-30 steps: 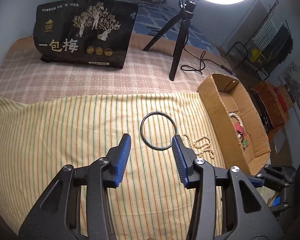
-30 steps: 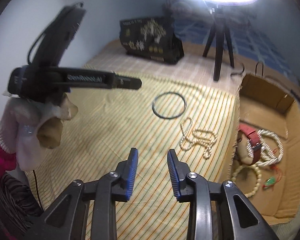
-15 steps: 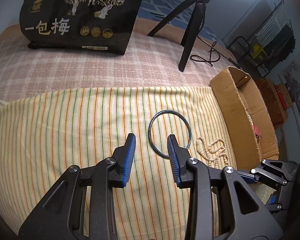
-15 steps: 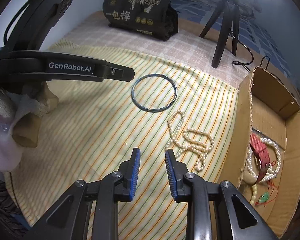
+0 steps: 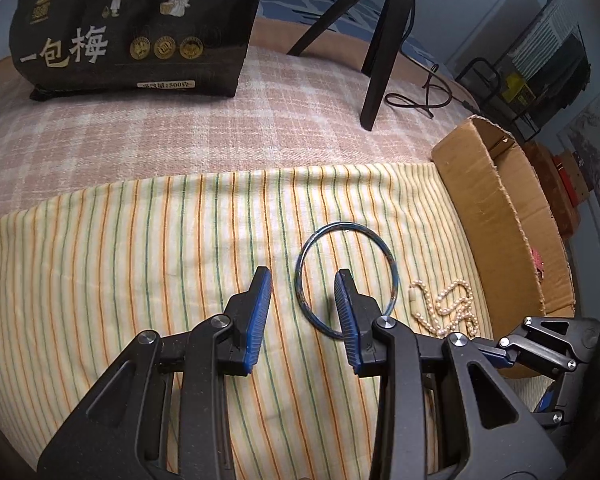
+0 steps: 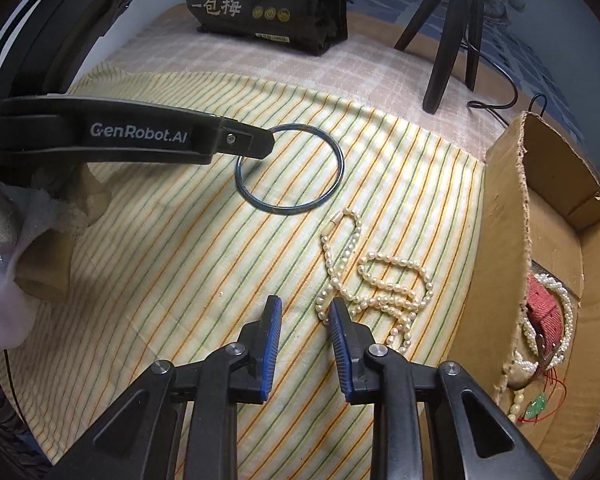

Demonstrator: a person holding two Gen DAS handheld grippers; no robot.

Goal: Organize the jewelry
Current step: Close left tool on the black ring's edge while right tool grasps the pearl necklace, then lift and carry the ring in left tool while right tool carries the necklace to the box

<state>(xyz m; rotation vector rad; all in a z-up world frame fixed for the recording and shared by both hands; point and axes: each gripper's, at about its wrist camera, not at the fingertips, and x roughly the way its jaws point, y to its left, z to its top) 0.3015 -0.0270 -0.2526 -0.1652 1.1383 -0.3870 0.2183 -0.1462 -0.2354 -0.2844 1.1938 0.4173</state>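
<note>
Left gripper [image 5: 302,290]: ribbed blue pads partly open, straddling the near rim of the thin blue-green bangle [image 5: 392,276], gripping nothing. Right gripper [image 6: 305,317]: narrower gap, empty, just beside the bangle's neighbour, a knobbly pearl strand [image 6: 380,280]. Right of the bangle, corrugated cardboard box [image 6: 504,208]. All on striped woven cloth [image 6: 172,248].

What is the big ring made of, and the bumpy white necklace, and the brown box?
Ring: hard and glossy, dark blue-green, maybe glass, stone or painted metal; it glints.
Necklace: small cream pearl-like beads with a soft sheen; real or fake, can't tell.
Box: matte brown cardboard with a rough torn edge.
</note>
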